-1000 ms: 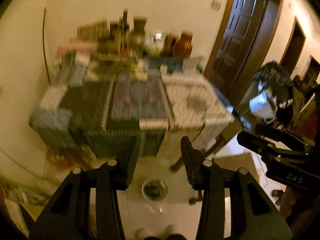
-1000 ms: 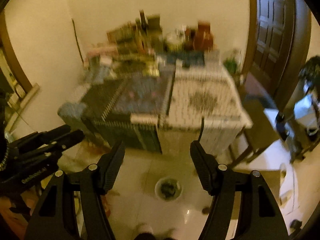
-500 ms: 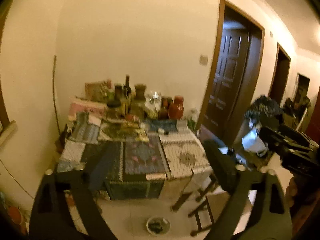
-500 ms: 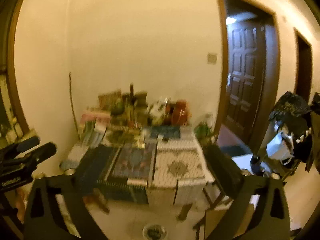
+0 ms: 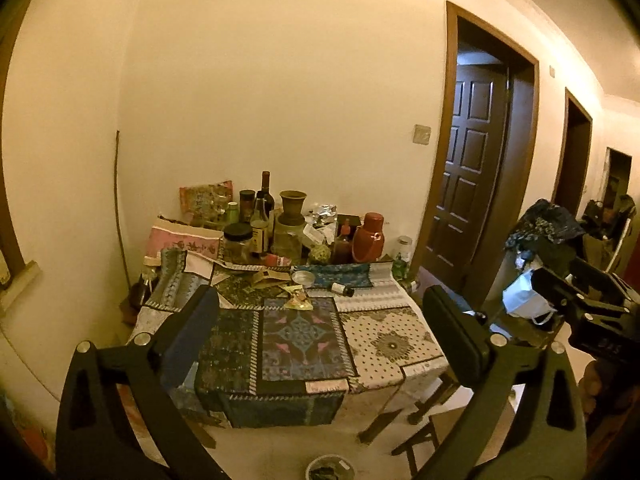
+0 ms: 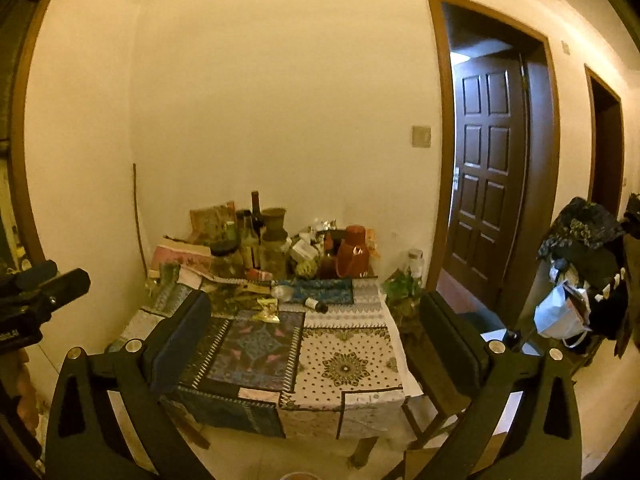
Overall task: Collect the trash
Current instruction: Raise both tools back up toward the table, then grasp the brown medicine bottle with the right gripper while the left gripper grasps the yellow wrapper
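Note:
A table [image 5: 392, 344] under a patchwork cloth stands against the far wall; it also shows in the right wrist view [image 6: 352, 368]. A crumpled yellow wrapper [image 5: 298, 300] [image 6: 267, 306] and a small dark bottle on its side [image 5: 342, 289] [image 6: 317, 305] lie mid-table. My left gripper [image 5: 322, 312] is open and empty, held in the air short of the table. My right gripper [image 6: 316, 312] is open and empty too, and shows at the right edge of the left wrist view [image 5: 592, 304].
Bottles, jars, a clay vase [image 5: 292, 208] and a red flask [image 5: 368, 238] crowd the table's back. A small bin [image 5: 330, 470] stands on the floor in front. A stool [image 5: 420, 412] is at the table's right. A dark door [image 6: 486, 184] and hanging bags [image 6: 576, 280] are right.
Both grippers have tilted up from looking down at the floor and table to looking level across the table. Both jaws have opened wider.

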Demonstrator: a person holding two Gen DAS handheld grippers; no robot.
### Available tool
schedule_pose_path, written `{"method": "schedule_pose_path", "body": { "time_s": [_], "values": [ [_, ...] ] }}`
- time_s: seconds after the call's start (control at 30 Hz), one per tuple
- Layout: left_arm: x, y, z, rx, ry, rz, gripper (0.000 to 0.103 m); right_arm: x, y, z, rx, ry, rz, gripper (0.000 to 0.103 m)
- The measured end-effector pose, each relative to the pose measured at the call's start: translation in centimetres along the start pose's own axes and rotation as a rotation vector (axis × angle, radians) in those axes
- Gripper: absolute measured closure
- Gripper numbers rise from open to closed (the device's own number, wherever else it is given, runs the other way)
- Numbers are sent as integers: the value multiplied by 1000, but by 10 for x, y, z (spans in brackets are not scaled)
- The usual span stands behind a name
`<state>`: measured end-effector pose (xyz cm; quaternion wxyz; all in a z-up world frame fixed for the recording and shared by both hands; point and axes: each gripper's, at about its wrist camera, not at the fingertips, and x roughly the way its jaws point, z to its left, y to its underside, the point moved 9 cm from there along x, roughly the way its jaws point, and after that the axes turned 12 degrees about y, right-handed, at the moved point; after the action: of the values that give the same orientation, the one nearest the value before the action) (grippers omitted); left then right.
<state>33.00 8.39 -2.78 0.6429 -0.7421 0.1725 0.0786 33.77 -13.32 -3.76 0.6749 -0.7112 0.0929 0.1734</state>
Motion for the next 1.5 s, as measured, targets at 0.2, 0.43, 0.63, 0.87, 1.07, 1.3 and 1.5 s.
{"method": "schedule_pose_path", "body": {
  "time_s": [0.2,0.43,0.63,0.87,1.07,1.3,1.5],
  "values": [
    [64,-15,4,-18,-40,17,1,62,-3,-15,3,-33,81,0],
    [146,-33,18,-77,-129,15,1,138,-12,-25,-52,-67,163,0],
    [206,-20,42,-180,-165,89,1,199,-6,-16,-145,-109,232,0],
    [275,7,84,-211,-204,246,1,275,16,14,-151,-186,372,0],
    [335,28,132,-223,-180,340,1,348,42,48,-167,-153,473,1],
    [401,58,188,-270,-130,466,1,446,96,88,-231,-164,680,24],
    [449,93,210,-281,-104,571,5,493,144,113,-319,-199,812,47]
  ]
}}
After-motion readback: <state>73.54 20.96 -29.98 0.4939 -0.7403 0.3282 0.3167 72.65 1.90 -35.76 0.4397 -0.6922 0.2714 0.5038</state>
